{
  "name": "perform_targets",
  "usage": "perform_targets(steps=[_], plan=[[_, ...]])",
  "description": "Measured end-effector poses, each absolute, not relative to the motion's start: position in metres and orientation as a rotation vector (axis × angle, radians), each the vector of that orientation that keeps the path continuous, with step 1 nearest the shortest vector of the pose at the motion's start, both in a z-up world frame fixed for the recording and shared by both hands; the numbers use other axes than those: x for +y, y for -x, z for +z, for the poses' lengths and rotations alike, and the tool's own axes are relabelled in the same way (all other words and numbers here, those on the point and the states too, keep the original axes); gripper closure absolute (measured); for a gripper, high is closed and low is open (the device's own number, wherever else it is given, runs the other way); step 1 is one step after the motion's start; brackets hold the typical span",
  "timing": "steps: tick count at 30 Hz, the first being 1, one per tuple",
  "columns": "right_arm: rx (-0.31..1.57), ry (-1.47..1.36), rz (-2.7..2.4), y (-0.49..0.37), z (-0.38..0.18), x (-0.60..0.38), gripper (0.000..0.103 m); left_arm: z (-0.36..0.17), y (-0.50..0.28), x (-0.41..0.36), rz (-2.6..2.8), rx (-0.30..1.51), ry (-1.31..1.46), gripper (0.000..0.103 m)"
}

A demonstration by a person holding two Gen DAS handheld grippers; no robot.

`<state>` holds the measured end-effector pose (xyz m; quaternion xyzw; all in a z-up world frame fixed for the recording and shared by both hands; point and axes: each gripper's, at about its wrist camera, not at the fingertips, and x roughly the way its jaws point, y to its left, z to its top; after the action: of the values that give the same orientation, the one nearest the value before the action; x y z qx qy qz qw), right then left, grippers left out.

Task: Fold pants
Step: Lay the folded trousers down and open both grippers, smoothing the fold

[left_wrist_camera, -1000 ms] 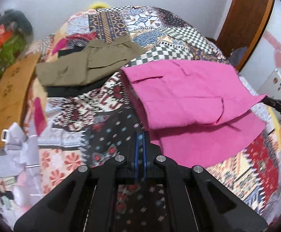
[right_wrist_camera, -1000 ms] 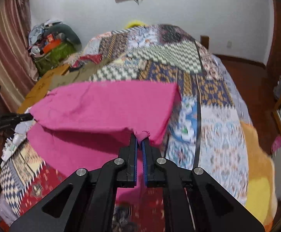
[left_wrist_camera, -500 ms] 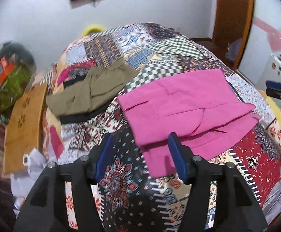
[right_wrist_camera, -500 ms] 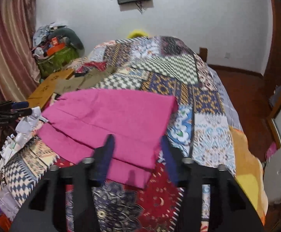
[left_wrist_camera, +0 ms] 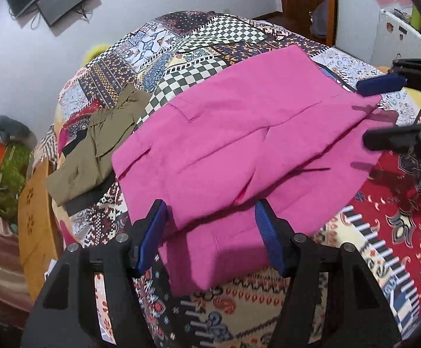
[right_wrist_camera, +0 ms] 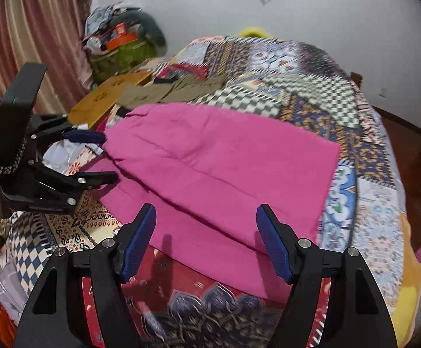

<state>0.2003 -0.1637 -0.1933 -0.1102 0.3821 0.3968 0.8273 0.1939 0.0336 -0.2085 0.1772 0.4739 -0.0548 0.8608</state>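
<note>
1. Lay folded once: pink pants (left_wrist_camera: 239, 145) on the patchwork bed (left_wrist_camera: 384, 217).
2. Hovered near, jaws apart, empty: left gripper (left_wrist_camera: 210, 232), right gripper (right_wrist_camera: 206, 235).
3. Called for aligned edges before regripping.

Pink pants (left_wrist_camera: 248, 148): matt woven cloth, softly creased. Bedspread (left_wrist_camera: 198, 43): printed patchwork cloth. Olive garment (left_wrist_camera: 100, 148): matt cloth. My left tool (left_wrist_camera: 210, 232): matt black plastic, ribbed blue pads (left_wrist_camera: 268, 240), shiny metal pins.

Pink pants (left_wrist_camera: 248, 150), folded in half with the upper layer offset from the lower, laid flat on the bed.
</note>
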Motion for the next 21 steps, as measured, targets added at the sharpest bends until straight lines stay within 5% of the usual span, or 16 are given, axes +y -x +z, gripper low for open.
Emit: perform_targets(steps=[12,14,19,21], plan=[[0.882,0.295,0.912,-0.219,-0.213,-0.119,0.035,-0.189,-0.221,0.042,-0.156,0.975,-0.234,0.04],[0.875,0.303,0.916,-0.222,-0.213,-0.116,0.045,-0.188,-0.222,0.041,-0.168,0.976,-0.218,0.04],[0.836,0.284,0.925,-0.23,-0.203,-0.117,0.089,-0.195,-0.222,0.035,-0.191,1.002,-0.236,0.041],[0.806,0.289,0.925,-0.229,-0.197,-0.118,0.094,-0.2,-0.219,0.032,-0.18,1.006,-0.261,0.054]])
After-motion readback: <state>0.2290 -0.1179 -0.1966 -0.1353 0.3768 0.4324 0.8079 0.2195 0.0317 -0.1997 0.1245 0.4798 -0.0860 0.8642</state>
